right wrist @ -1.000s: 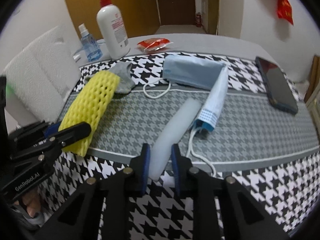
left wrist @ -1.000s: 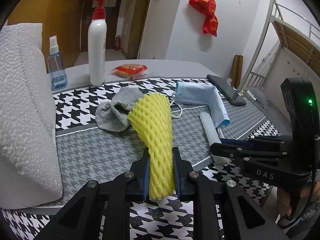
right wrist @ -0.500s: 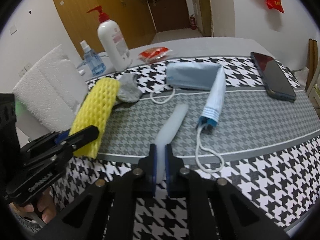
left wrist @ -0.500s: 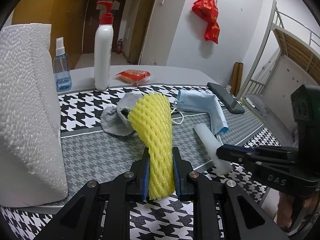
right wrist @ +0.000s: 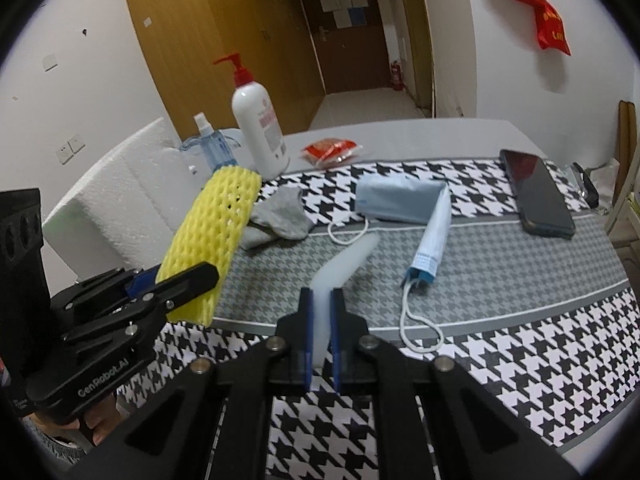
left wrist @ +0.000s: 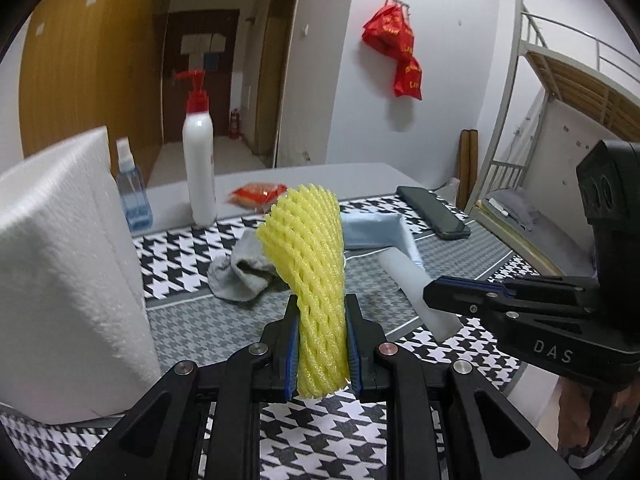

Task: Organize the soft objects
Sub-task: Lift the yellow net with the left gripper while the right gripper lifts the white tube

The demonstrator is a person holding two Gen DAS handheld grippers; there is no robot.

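Left gripper [left wrist: 322, 354]: jaws clamped on yellow foam net [left wrist: 310, 264], held above the desk [left wrist: 192, 320]. Right gripper [right wrist: 320, 336]: jaws pinched narrow on white foam strip [right wrist: 340, 270].

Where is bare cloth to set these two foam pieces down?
Free: the grey band between the face mask and the phone, and the near checkered edge. Crowded: around the grey sock, bottles and paper towel roll.

We see our left gripper [left wrist: 322, 344] and right gripper [right wrist: 320, 336] as matte black linkages with silver pivot screws and blue pads [left wrist: 291, 354]. The right's housing reads "DAS" in white; the left's reads "GenRobot.AI".
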